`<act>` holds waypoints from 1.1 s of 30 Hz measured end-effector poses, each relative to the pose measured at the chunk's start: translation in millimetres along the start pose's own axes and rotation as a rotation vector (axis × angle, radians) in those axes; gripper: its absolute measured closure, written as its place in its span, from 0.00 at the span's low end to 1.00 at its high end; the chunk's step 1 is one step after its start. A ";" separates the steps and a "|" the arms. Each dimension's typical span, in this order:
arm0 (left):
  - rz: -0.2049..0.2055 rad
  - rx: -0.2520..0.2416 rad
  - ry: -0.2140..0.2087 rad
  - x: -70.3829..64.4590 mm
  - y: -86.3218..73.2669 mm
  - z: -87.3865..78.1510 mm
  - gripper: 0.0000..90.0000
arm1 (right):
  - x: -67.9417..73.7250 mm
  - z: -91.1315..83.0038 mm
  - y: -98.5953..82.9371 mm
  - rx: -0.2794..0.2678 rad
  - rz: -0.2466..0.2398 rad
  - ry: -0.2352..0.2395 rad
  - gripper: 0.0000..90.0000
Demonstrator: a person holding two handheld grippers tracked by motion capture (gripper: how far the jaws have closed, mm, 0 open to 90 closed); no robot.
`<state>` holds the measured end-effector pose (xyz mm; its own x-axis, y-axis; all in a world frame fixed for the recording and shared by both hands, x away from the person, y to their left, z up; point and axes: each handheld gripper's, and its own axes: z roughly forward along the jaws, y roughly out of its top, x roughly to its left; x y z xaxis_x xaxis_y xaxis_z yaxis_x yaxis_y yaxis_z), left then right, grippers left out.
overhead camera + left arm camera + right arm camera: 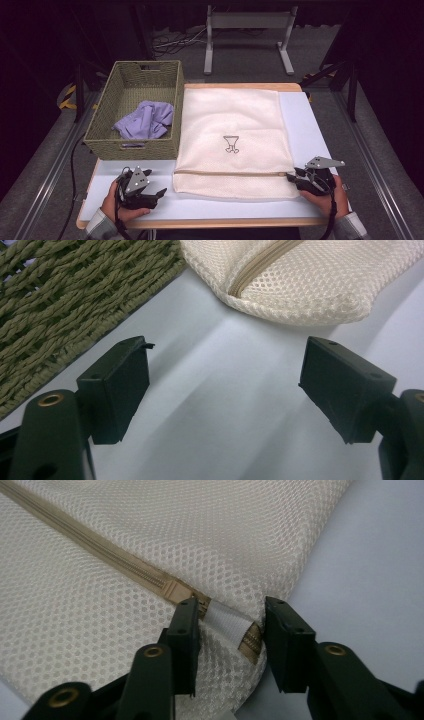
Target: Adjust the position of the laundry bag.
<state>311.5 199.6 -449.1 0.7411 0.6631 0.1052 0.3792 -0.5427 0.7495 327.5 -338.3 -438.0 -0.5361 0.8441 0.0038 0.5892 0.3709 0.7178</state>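
Note:
A cream mesh laundry bag [230, 120] lies flat on the white table [306, 120], with its tan zipper [230, 173] running along the near edge. My right gripper [291, 176] is at the zipper's right end. In the right gripper view its jaws [232, 605] stand narrowly open on either side of a white tab [227, 622] that covers the zipper's [100, 550] end; the tab looks unsqueezed. My left gripper [157, 182] rests on the table left of the bag, wide open [227, 345] and holding nothing, facing the bag's corner [310, 285].
A woven green basket [132, 150] stands at the table's left with a crumpled purple cloth [145, 120] inside; its wall [75, 290] is close by my left gripper. Bare table surface [225, 405] lies between them. The table's front edge runs just behind both hands.

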 end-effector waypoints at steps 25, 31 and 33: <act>-0.025 -0.014 -0.021 3.4 -2.3 2.3 0.21 | -6.7 -7.3 8.7 -0.098 -0.010 0.063 0.90; -0.036 -0.017 -0.024 2.9 -2.7 3.5 0.19 | -7.0 -9.0 10.9 -0.111 -0.020 0.065 0.91; -0.037 -0.017 -0.018 3.1 -2.3 4.1 0.19 | -6.3 -9.4 11.2 -0.113 -0.025 0.064 0.90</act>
<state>315.2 200.8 -453.2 0.7362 0.6736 0.0655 0.3976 -0.5088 0.7636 331.8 -343.2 -423.4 -0.5894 0.8074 0.0263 0.5052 0.3430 0.7919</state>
